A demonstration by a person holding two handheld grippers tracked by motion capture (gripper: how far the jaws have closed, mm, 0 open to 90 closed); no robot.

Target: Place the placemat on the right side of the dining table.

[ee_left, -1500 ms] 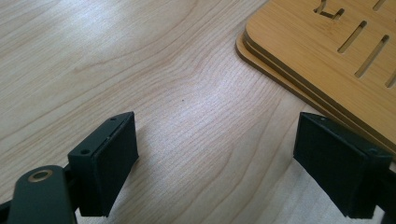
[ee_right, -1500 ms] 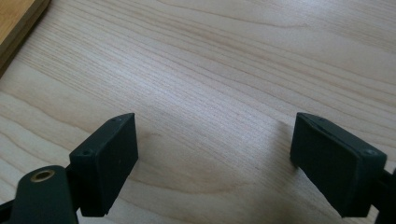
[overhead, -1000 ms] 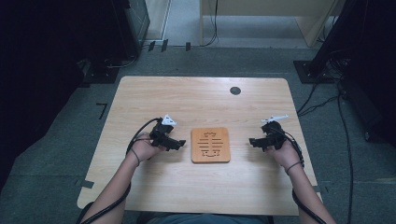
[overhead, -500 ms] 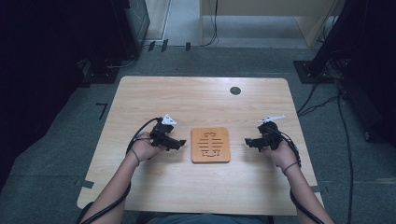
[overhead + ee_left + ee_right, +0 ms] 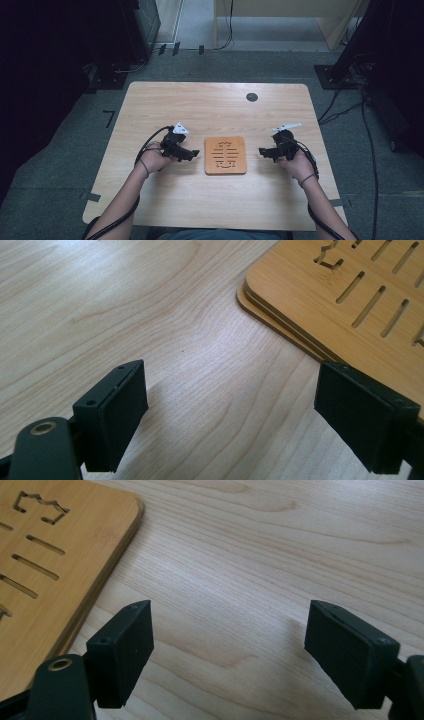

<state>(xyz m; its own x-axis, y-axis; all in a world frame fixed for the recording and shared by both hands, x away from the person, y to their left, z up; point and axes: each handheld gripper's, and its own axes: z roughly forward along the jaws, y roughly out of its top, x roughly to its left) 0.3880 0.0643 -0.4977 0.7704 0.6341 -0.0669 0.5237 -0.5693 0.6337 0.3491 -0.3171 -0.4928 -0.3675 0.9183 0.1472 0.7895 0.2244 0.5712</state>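
Right tongs (image 5: pixel 264 151) now nearer slotted wooden trivet (image 5: pixel 225 155) than a second ago, jaws spread, empty. Left tongs (image 5: pixel 194 153) unmoved, spread, just beside trivet's other edge. Trivet flat at counter (image 5: pixel 200 107) centre; you appear set for two-sided pickup.

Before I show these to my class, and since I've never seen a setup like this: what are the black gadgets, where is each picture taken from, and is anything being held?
A person at a wooden table holds a two-jaw tool in each hand: left tool, right tool. The high view looks down from above. The other two pictures come from cameras riding on each tool, looking along its black jaws. Between the tools lies a flat slotted wooden board; the left gripper view shows two stacked layers at its edge. A small dark round spot sits near the far edge. Both tools are open, holding nothing.
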